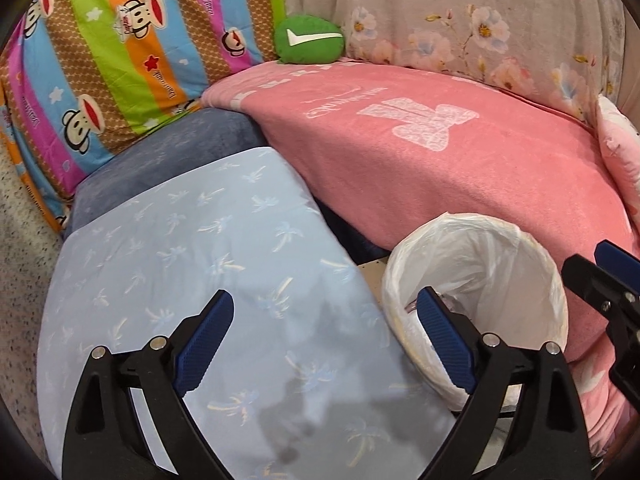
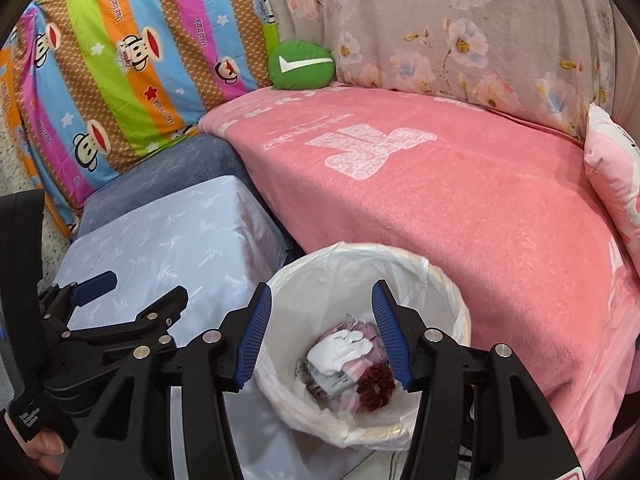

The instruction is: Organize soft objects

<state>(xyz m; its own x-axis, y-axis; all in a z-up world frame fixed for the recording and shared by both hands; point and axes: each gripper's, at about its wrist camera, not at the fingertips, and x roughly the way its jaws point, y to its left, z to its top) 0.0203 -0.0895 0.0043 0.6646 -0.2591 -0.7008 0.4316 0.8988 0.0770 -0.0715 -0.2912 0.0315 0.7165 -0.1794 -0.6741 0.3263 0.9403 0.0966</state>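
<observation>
Ahead of both my hand-held grippers lies the pink blanket (image 2: 460,208), spread flat over a sofa seat, with a pale bow pattern on it. Its near edge hangs down just behind the bin. Behind it stands a grey floral cover (image 2: 460,32), and to the far left a striped cushion with monkey faces (image 2: 120,60) leans upright. Between these two, at the back edge of the blanket, sits a small green pillow with a white tick mark (image 2: 301,66). At the far right a pink pillow (image 2: 612,176) rests on the blanket's end.

Under my left hand-held gripper (image 1: 324,340) is a light blue cushion with palm prints (image 1: 192,260), lying on a dark blue seat (image 1: 172,152). This gripper's blue fingers stand wide apart and hold nothing.

My right hand-held gripper (image 2: 320,332) hovers above the white bin (image 2: 448,296), lined with a thin plastic bag. Its fingers are also spread wide and empty. In the bottom of the bin I see a white glove (image 2: 340,350), a dark red fluffy piece (image 2: 375,386) and some pinkish cloth I cannot identify. The bin stands just beside the blue cushion, with a narrow strip of floor between them.
</observation>
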